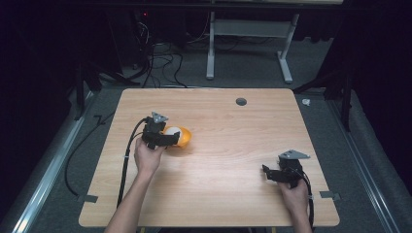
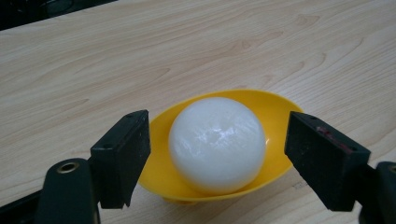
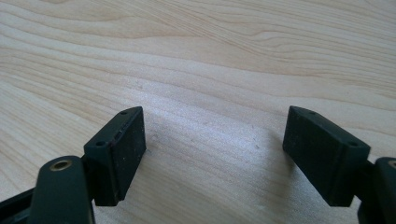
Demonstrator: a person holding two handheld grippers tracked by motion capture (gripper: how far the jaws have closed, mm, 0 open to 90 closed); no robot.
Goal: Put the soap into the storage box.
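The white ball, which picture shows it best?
The left gripper view: the white ball sits big and clear in the yellow bowl, between the open left gripper. The high view shows a small bit, half hidden. The right gripper view shows wooden table.

A light wooden tabletop (image 1: 233, 145) stands on grey carpet (image 1: 243, 68), with a white desk frame (image 1: 248, 29) and tangled cables (image 1: 160, 58) behind in dimness.

We hold the left gripper (image 2: 217, 154) forward, jaws spread wide. The right gripper (image 3: 212, 154) sits near us, jaws likewise apart.
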